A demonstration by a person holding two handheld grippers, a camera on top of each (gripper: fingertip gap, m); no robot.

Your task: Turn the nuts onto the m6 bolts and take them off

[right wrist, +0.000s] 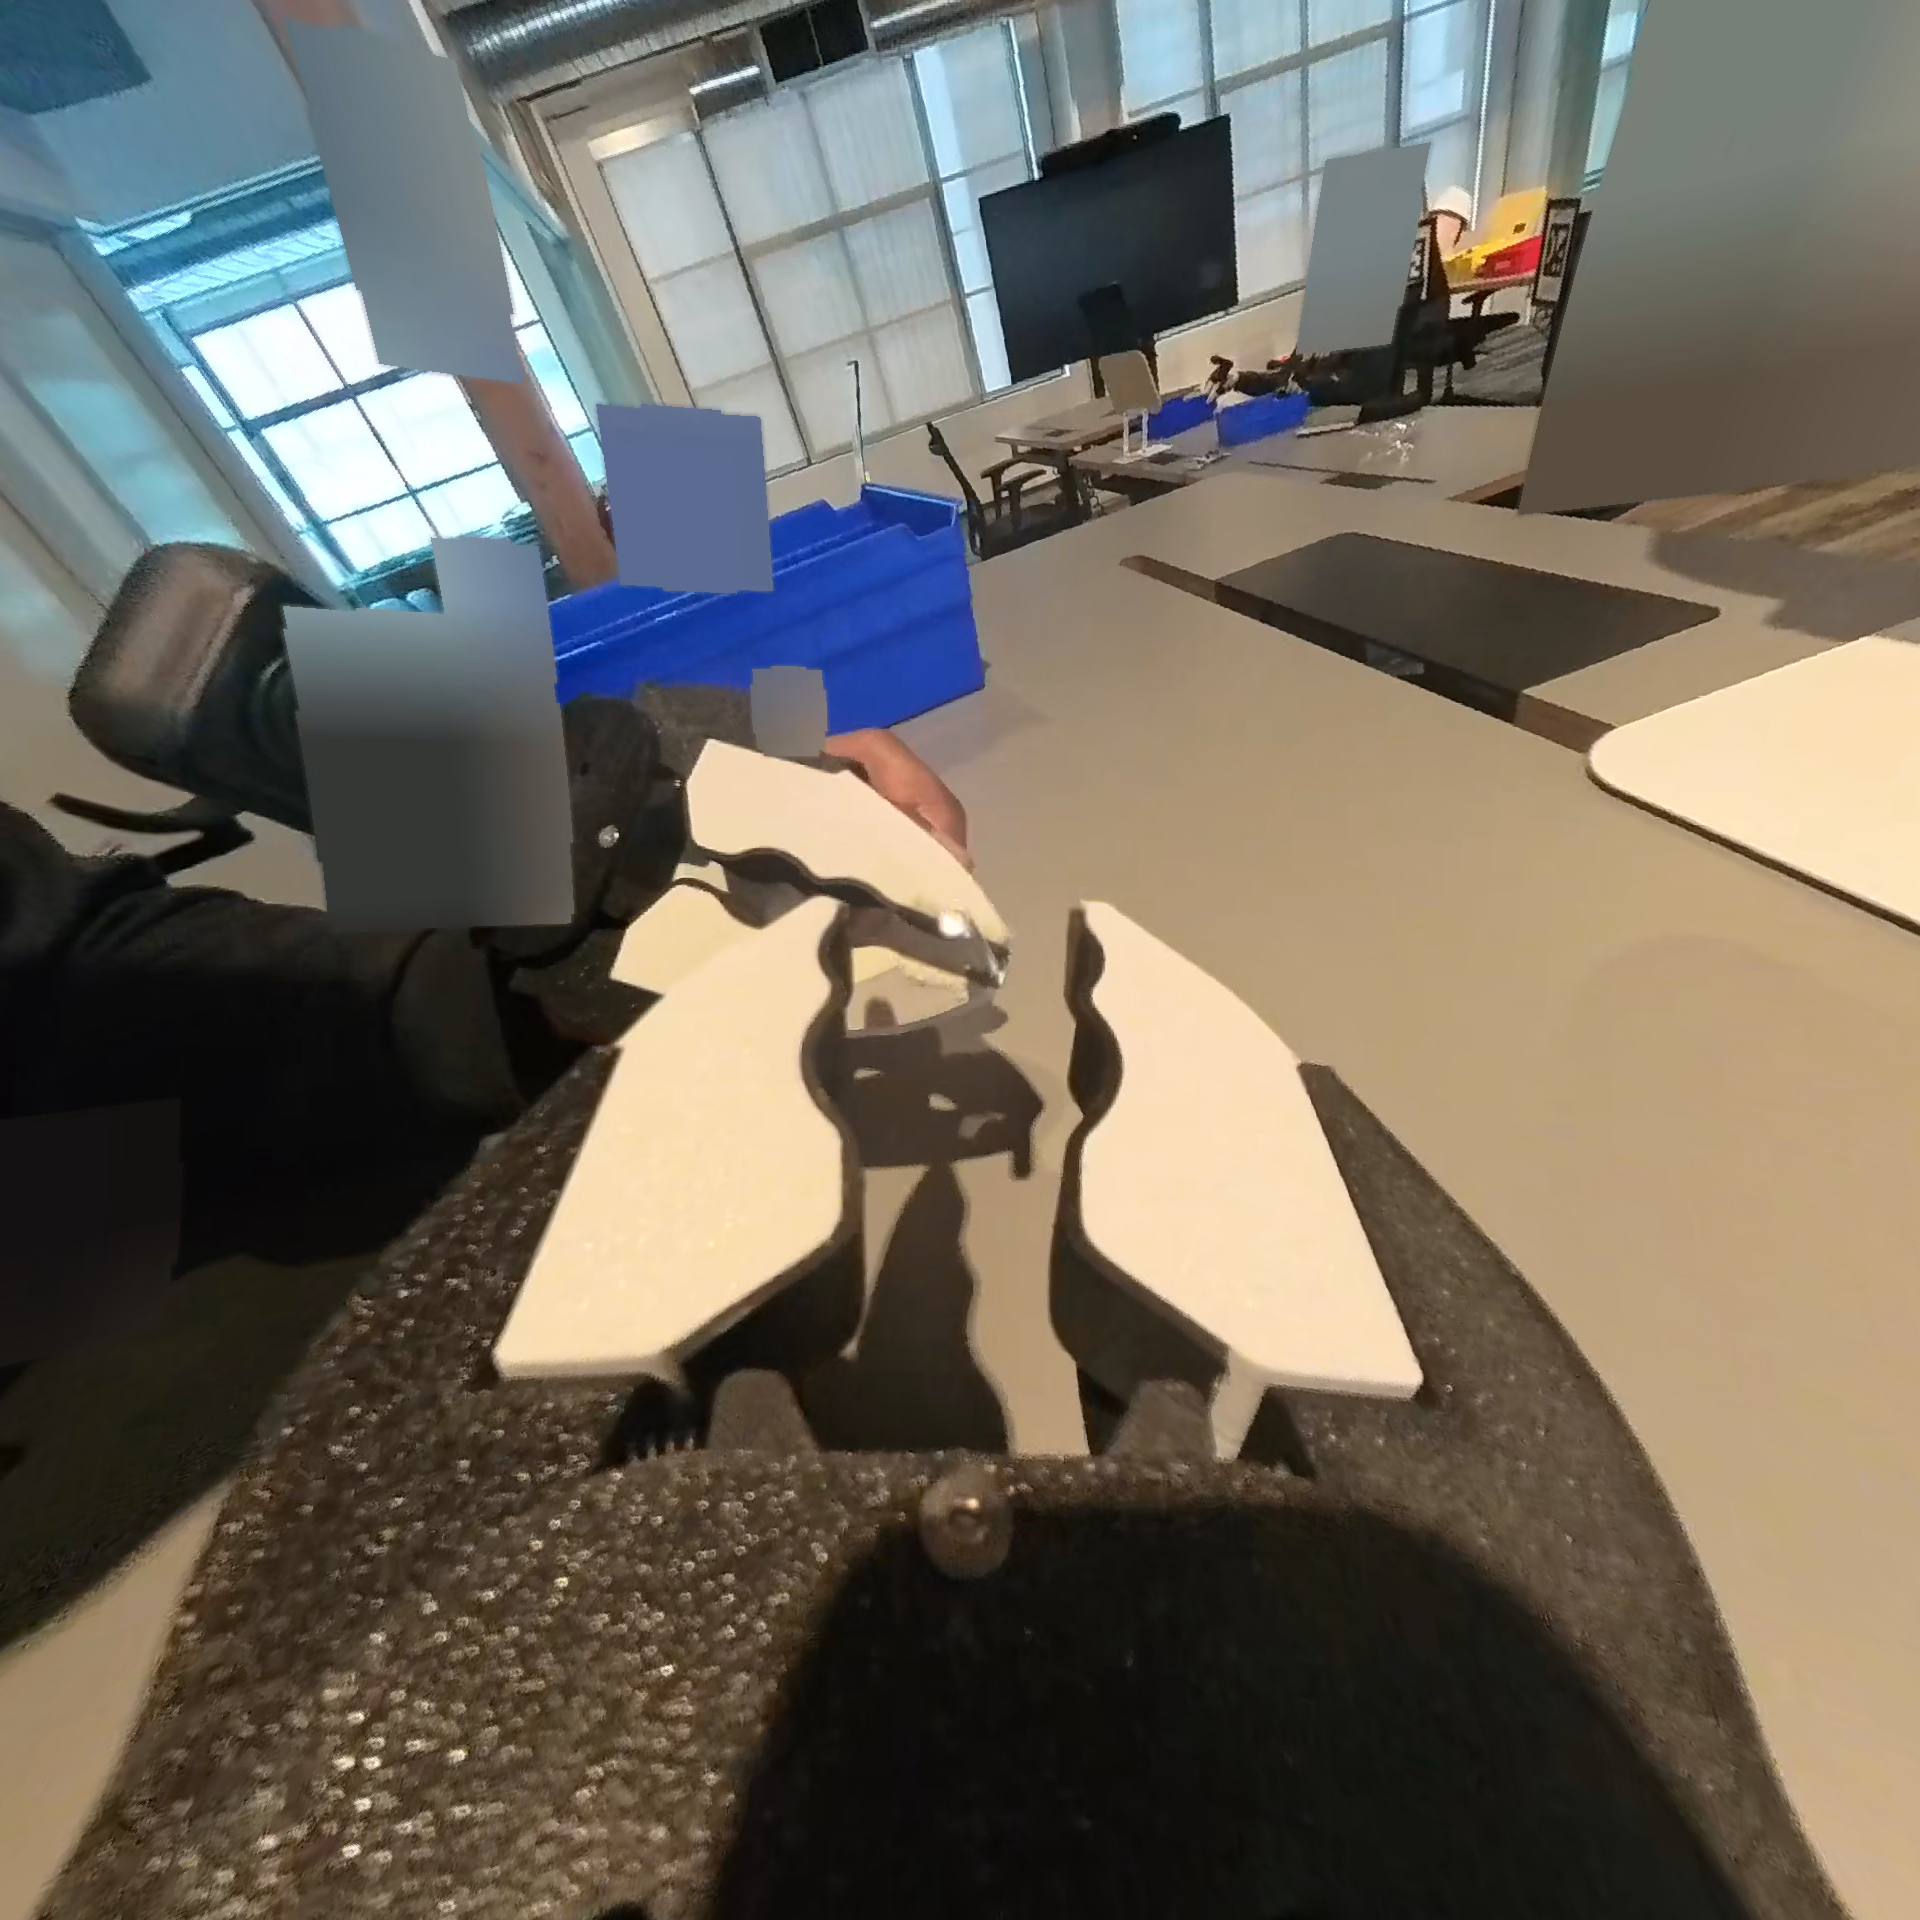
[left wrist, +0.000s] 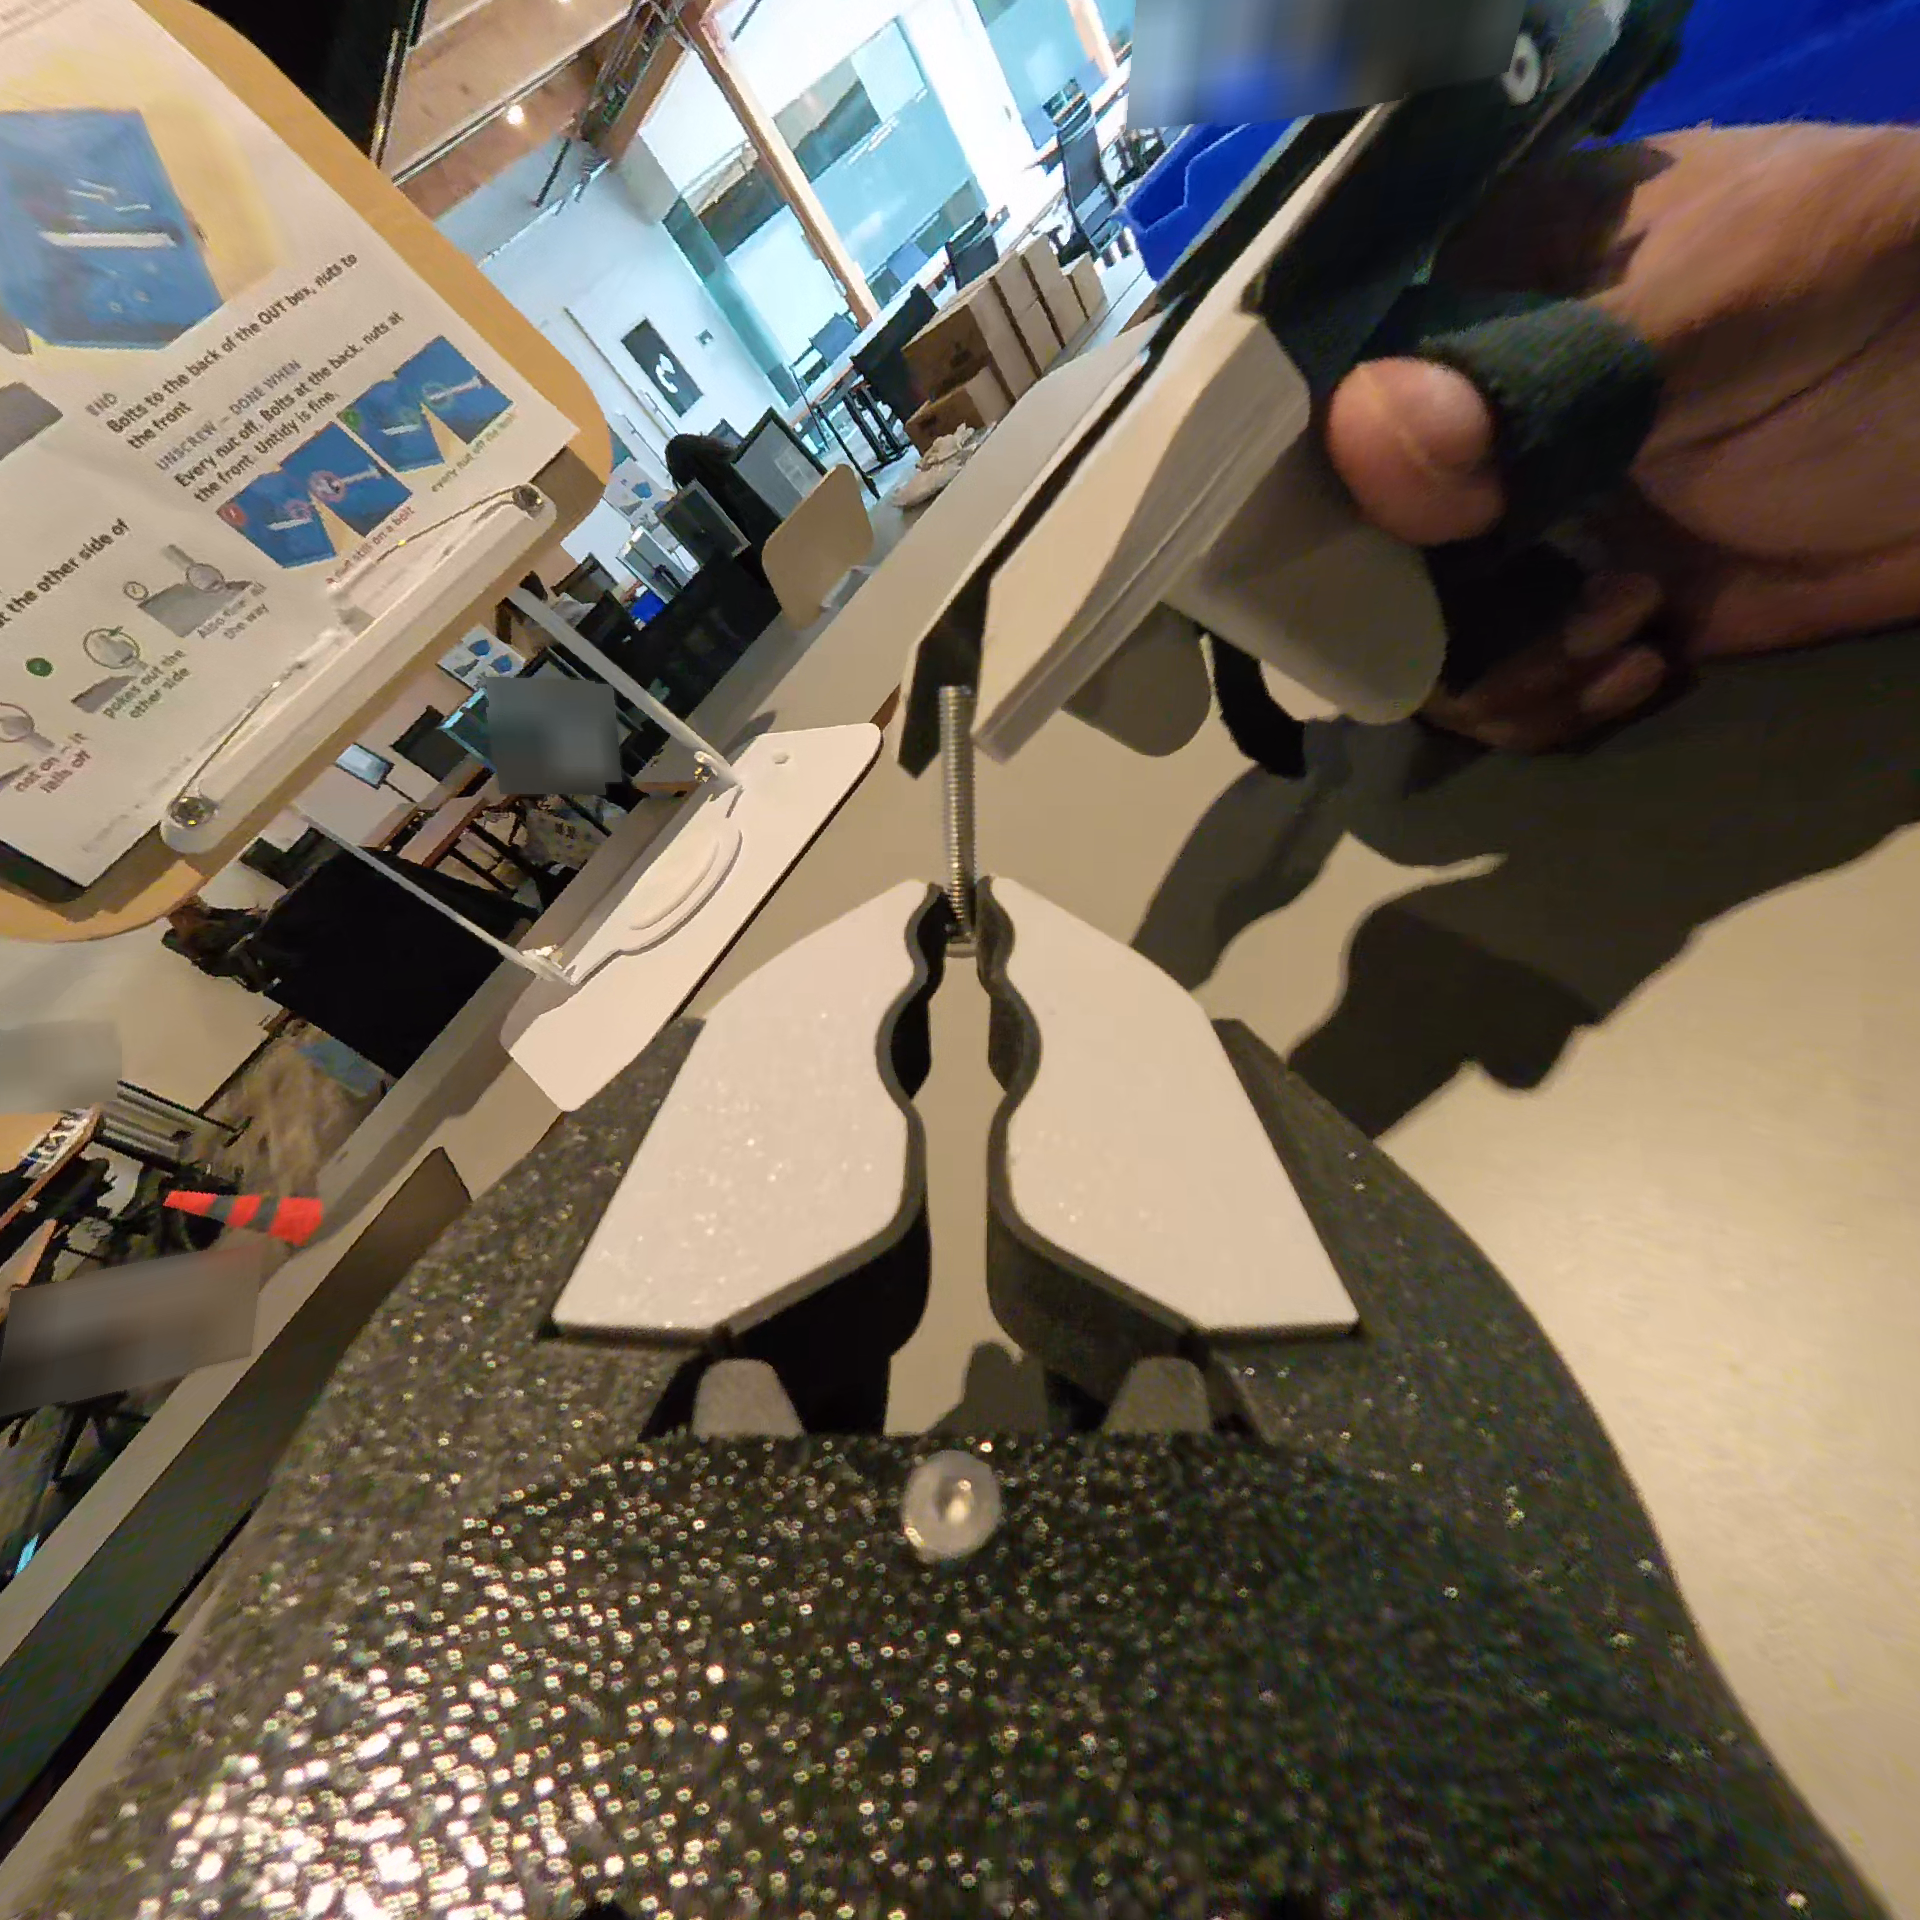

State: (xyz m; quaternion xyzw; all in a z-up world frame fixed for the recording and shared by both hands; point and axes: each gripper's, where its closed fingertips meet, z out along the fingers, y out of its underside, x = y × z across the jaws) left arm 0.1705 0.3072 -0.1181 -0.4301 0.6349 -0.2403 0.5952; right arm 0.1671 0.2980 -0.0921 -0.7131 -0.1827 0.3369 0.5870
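Observation:
A threaded m6 bolt [left wrist: 958, 800] stands upright over the grey table [left wrist: 1662, 1195]. My left gripper [left wrist: 961, 906] is shut on its lower end. Its upper end reaches the fingertips of my right gripper [left wrist: 948, 717], which a gloved hand [left wrist: 1714, 468] holds from above right. In the right wrist view my right gripper [right wrist: 956, 916] is open with a wide gap and holds nothing. The left gripper [right wrist: 982, 951] comes in from the left there, with the shiny bolt [right wrist: 977, 948] at its tips between my right fingers. I cannot make out a nut.
An instruction sheet on a wooden board [left wrist: 239, 436] stands at the left on a white base plate [left wrist: 717, 883]. A blue bin [right wrist: 831, 613] sits at the back of the table. A black mat [right wrist: 1455, 613] and a white board [right wrist: 1787, 769] lie to the right. Left and right tips are no more than a few centimetres apart.

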